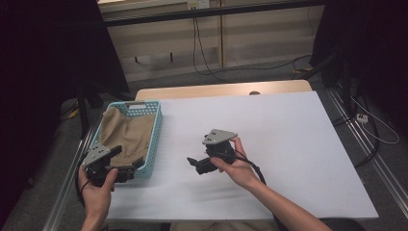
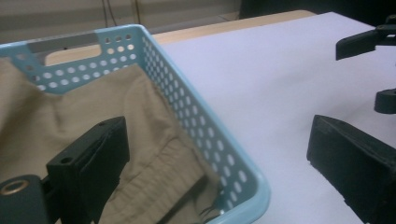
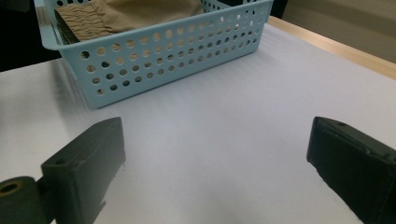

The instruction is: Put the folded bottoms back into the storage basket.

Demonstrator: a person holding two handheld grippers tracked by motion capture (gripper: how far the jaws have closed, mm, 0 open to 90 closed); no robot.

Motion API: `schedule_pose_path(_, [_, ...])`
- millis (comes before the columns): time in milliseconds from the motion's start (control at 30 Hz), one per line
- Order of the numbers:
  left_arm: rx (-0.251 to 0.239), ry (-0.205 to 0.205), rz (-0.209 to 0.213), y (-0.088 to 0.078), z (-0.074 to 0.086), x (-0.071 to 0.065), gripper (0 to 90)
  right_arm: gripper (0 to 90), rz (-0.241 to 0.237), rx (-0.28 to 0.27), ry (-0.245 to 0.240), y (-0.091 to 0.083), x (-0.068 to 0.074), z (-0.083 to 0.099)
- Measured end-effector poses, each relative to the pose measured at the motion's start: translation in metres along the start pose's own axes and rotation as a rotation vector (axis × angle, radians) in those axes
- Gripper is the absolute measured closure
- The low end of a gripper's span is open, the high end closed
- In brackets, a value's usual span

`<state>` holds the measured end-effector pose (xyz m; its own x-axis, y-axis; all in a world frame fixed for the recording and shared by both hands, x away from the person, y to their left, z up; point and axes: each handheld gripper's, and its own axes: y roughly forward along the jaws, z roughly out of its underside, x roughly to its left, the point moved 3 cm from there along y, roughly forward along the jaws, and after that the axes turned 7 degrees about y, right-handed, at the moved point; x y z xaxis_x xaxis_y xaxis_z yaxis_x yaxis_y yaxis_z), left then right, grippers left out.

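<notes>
I've got the left gripper (image 1: 126, 169) down at the near end of the basket (image 1: 157, 126), jaws spread wide with one over the cloth (image 1: 126, 134) and the other outside the rim over the table (image 1: 288, 144); they straddle the basket's right wall and hold nothing. My right gripper (image 1: 193, 162) hovers over bare white table just right of the basket, jaws also wide apart and empty, pointing toward the basket's side.

Edges: the basket sits at the table's left edge, its left wall right by that edge, so there's little room on that side. To the right, the whole tabletop is open, clear out to the far and right edges.

Hard to see: the tan cloth fills the basket and hides its floor. In the left gripper view, the cloth's lower folds go dark and blurry near the corner (image 2: 252, 186). In the right gripper view, a ribbed brown patch (image 3: 79, 18) shows at the basket's end; I can't tell if it's part of the cloth.

Around: cables (image 1: 202, 53) on the floor beyond the table, dark curtains either side.
</notes>
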<state>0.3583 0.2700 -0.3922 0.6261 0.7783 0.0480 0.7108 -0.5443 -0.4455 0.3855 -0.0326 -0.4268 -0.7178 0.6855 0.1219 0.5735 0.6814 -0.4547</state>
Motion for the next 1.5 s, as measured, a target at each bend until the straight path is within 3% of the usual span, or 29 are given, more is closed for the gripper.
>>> schedule_pose_path(233, [-0.014, 0.01, 0.032, 0.01, -0.004, -0.011, 6.0, 4.2, 0.028, 0.0, 0.02, -0.012, -0.009, 0.008])
schedule_pose_path(333, [-0.009, -0.002, 0.062, 0.017, -0.005, -0.017, 6.0, 4.2, 0.044, -0.001, 0.029, -0.017, -0.014, 0.012])
schedule_pose_path(400, [0.006, 0.013, 0.071, 0.022, -0.005, -0.021, 6.0, 4.2, 0.05, -0.003, 0.032, -0.021, -0.016, 0.013])
schedule_pose_path(533, [-0.001, 0.015, 0.061, 0.03, -0.008, -0.027, 6.0, 4.2, 0.064, -0.01, 0.038, -0.03, -0.022, 0.017])
schedule_pose_path(633, [-0.012, 0.01, 0.076, 0.034, -0.01, -0.031, 6.0, 4.2, 0.077, -0.01, 0.043, -0.037, -0.027, 0.02])
schedule_pose_path(833, [0.01, 0.051, 0.103, 0.046, -0.011, -0.042, 6.0, 4.2, 0.102, -0.012, 0.049, -0.05, -0.036, 0.024])
schedule_pose_path(1000, [0.034, 0.057, 0.147, 0.058, -0.012, -0.05, 6.0, 4.2, 0.123, -0.013, 0.063, -0.059, -0.043, 0.031])
schedule_pose_path(1067, [0.05, 0.07, 0.154, 0.062, -0.011, -0.054, 6.0, 4.2, 0.138, -0.012, 0.064, -0.063, -0.045, 0.034])
schedule_pose_path(1333, [0.063, 0.059, 0.183, 0.079, -0.006, -0.068, 5.9, 3.1, 0.171, -0.027, 0.09, -0.077, -0.053, 0.044])
schedule_pose_path(1500, [0.082, 0.082, 0.2, 0.086, -0.001, -0.075, 6.0, 3.1, 0.19, -0.026, 0.097, -0.087, -0.058, 0.051])
